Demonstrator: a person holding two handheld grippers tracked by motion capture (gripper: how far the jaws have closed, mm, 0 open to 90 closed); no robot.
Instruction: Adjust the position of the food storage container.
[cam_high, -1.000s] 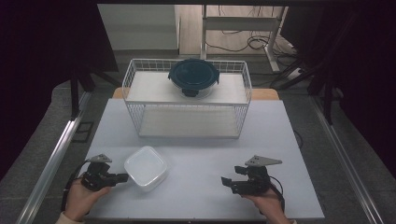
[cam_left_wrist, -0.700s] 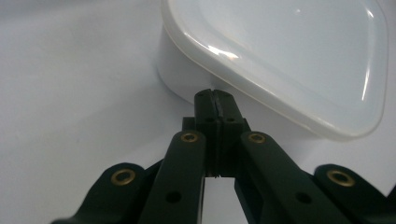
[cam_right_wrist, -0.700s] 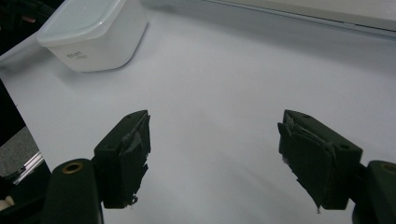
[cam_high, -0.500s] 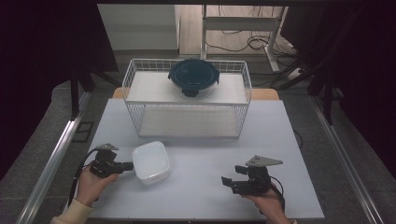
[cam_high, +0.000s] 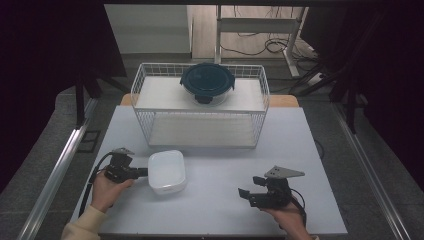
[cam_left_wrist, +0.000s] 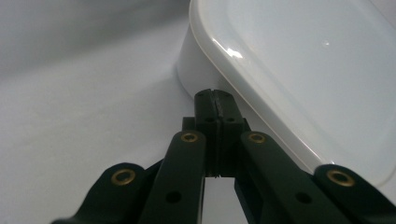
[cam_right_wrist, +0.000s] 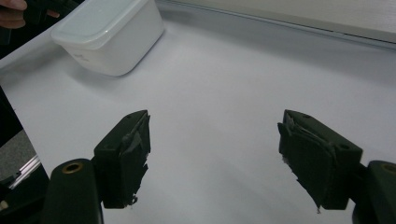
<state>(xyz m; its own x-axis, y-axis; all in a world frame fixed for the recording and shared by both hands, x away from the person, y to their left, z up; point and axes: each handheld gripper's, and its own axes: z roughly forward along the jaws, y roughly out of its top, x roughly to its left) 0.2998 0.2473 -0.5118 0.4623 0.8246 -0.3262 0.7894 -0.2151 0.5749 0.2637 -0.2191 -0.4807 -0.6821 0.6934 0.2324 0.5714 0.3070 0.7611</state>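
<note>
A white rectangular container (cam_high: 167, 171) with its lid on sits on the white table, left of centre. My left gripper (cam_high: 142, 172) lies level at the container's left side, shut with nothing between its jaws. In the left gripper view the closed tips (cam_left_wrist: 215, 95) rest against the container's wall (cam_left_wrist: 196, 70), just under the lid's rim. My right gripper (cam_high: 246, 195) is held low at the front right, open and empty. The right gripper view has its jaws (cam_right_wrist: 215, 140) wide apart over bare table, with the container (cam_right_wrist: 109, 35) far off at upper left.
A white wire rack (cam_high: 200, 107) with two shelves stands at the back of the table. A round glass container with a dark blue lid (cam_high: 207, 82) sits on its top shelf. A metal rail (cam_high: 55, 170) runs along the left side.
My left gripper slid to the right and a little farther from the person. The white container moved the same way ahead of its tips. The right gripper stayed where it was.
</note>
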